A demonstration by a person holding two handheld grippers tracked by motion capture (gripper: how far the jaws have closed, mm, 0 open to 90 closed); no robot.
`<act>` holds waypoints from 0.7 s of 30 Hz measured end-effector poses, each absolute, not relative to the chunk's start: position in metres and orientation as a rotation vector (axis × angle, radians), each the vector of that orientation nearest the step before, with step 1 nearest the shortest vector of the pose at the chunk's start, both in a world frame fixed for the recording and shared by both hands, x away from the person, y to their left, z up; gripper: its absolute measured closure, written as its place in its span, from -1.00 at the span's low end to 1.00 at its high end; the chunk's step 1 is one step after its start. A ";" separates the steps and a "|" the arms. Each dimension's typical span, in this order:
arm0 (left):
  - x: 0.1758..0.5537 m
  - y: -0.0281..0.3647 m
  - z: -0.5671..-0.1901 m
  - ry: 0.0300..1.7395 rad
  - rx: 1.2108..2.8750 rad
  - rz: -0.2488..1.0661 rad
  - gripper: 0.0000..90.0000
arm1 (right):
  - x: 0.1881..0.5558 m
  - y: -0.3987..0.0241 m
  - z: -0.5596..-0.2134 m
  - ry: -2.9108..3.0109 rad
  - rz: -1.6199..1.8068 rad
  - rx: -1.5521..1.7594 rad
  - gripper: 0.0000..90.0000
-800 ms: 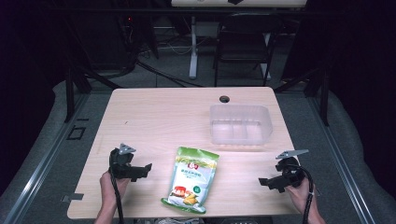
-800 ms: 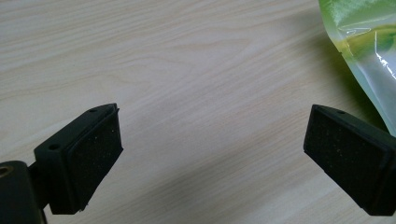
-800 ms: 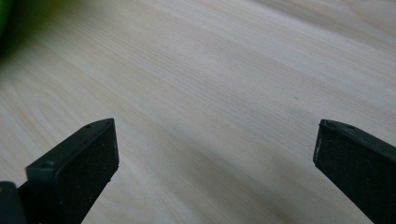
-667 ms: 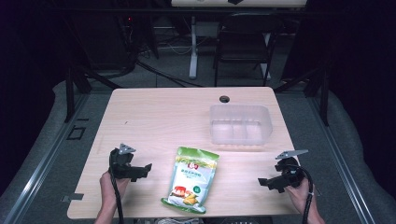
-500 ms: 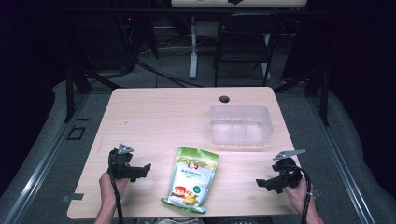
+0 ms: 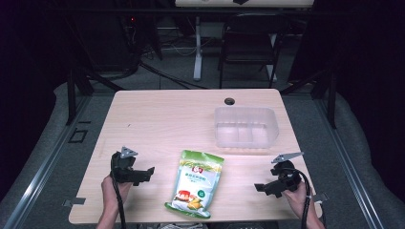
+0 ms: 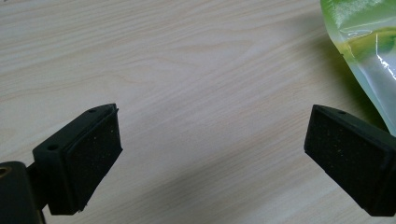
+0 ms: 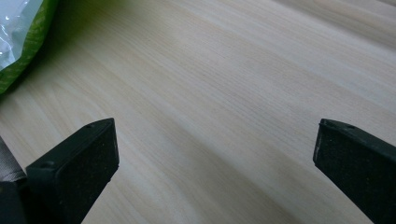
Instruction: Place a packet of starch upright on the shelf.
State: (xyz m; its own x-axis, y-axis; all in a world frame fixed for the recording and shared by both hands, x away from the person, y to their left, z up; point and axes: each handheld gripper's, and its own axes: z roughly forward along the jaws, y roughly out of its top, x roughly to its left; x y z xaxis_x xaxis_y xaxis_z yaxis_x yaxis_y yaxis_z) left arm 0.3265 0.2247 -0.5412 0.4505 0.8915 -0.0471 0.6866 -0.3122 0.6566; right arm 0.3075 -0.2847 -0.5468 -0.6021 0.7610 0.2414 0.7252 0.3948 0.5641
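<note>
On wooden surface (image 6: 162, 119), near front edge: green snack pouch (image 6: 196, 183) lying flat, between both grippers, touching neither. Left gripper (image 6: 149, 172) just left of pouch, jaws spread wide, nothing between; pouch corner (image 7: 369, 51) visible beyond its right jaw. Right gripper (image 6: 260, 187) farther off on right, jaws wide apart, empty. Clear plastic container (image 6: 246, 128) behind pouch, toward right.

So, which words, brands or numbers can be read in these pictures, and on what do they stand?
Pouch: a red logo and a line of dark print under it, both too small and blurred to read.
Bin: no text.
Table: no text.
So nothing can be quoted.
</note>
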 end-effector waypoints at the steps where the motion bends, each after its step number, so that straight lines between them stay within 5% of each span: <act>1: 0.326 0.225 -0.541 1.314 2.094 0.435 -0.92 | 0.307 -0.283 -0.547 2.582 0.988 1.382 -1.00; 21: 0.325 0.227 -0.541 1.322 2.090 0.428 -0.92 | 0.318 -0.231 -0.532 2.685 1.177 1.360 -1.00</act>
State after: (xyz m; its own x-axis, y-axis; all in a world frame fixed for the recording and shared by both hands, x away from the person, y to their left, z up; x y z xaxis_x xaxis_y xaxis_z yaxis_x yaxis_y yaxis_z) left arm 0.3249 0.2270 -0.5409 0.4458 0.8935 -0.0548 0.6921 -0.3052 0.6541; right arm 0.3181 -0.2308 -0.5316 -0.6424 0.6649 0.3811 0.7307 0.3817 0.5660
